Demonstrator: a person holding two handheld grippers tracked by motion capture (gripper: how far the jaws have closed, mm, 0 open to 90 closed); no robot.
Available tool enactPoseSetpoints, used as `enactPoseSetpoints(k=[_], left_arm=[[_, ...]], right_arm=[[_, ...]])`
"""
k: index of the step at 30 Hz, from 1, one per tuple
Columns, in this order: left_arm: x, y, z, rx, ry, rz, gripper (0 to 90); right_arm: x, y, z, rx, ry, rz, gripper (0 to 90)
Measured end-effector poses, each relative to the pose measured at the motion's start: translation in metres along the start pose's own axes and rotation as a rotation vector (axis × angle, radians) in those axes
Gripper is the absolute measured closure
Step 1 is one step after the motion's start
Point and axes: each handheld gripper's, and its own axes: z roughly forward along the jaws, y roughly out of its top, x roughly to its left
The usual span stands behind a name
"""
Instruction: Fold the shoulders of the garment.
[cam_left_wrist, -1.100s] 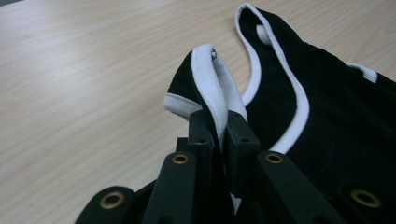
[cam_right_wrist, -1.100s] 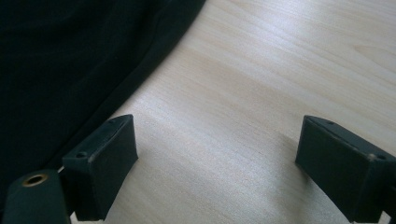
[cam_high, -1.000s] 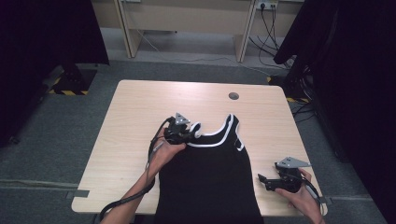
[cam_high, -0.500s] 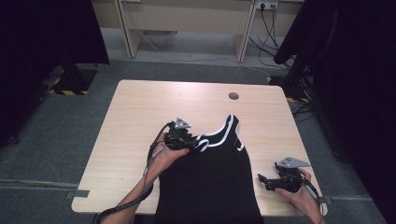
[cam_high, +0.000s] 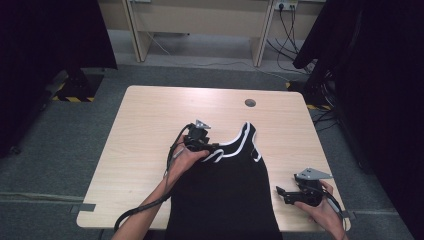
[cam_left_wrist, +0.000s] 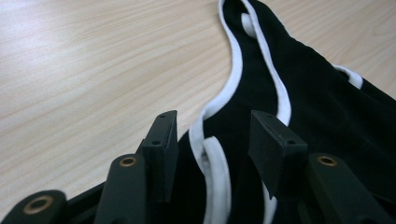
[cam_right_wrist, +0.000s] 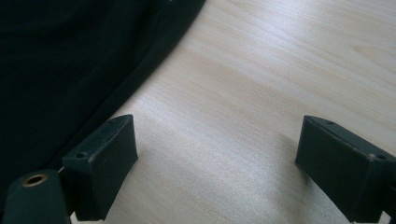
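- Right now I am looking down at a black top with white trim, which is lying flat on the wooden table.
- My left gripper is sitting at the near shoulder strap of the top, and its jaws have just been opening.
- Up close in the left gripper view, the left gripper is standing with a gap between its fingers, so it is let go.
- A folded loop of the white trim is lying between those fingers, and neither pad is pressing on it.
- Past the fingertips the white trim is running away along the neck edge of the top, and bare table is showing off to one side of the fingers.
- My right gripper is resting low on the table, just beside the side edge of the top.
- Seen in the right gripper view, the right gripper is standing wide apart, with bare wood between its fingers.
- One of those fingers is sitting very near the dark hem of the top, but I cannot tell if it is touching the cloth.
- A small round hole is showing in the table well beyond both grippers.
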Motion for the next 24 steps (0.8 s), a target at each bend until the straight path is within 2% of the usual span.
enactPoseSetpoints(k=[5,9,10,12,15,18,24], left_arm=[[0.001,-0.004,0.009,0.037,-0.006,0.004,55.4],[0.003,-0.011,0.014,0.040,-0.005,-0.001,66.0],[0.004,-0.011,0.014,0.032,-0.010,-0.009,75.1],[0.003,-0.011,0.011,0.022,-0.005,-0.002,78.4],[-0.002,-0.009,0.001,0.000,-0.001,0.021,82.0],[-0.010,-0.010,-0.018,-0.042,-0.011,0.040,82.2],[-0.022,-0.027,-0.054,-0.106,-0.016,0.072,81.8]], right_arm=[[0.000,0.000,0.000,0.000,0.000,0.000,12.8],[0.000,0.000,0.000,0.000,0.000,0.000,12.8],[0.000,0.000,0.000,0.000,0.000,0.000,12.8],[0.000,0.000,0.000,0.000,0.000,0.000,12.8],[0.000,0.000,0.000,0.000,0.001,-0.001,12.8],[0.000,0.000,0.000,0.000,0.000,0.001,12.8],[0.000,0.000,0.000,0.000,0.000,-0.003,12.8]])
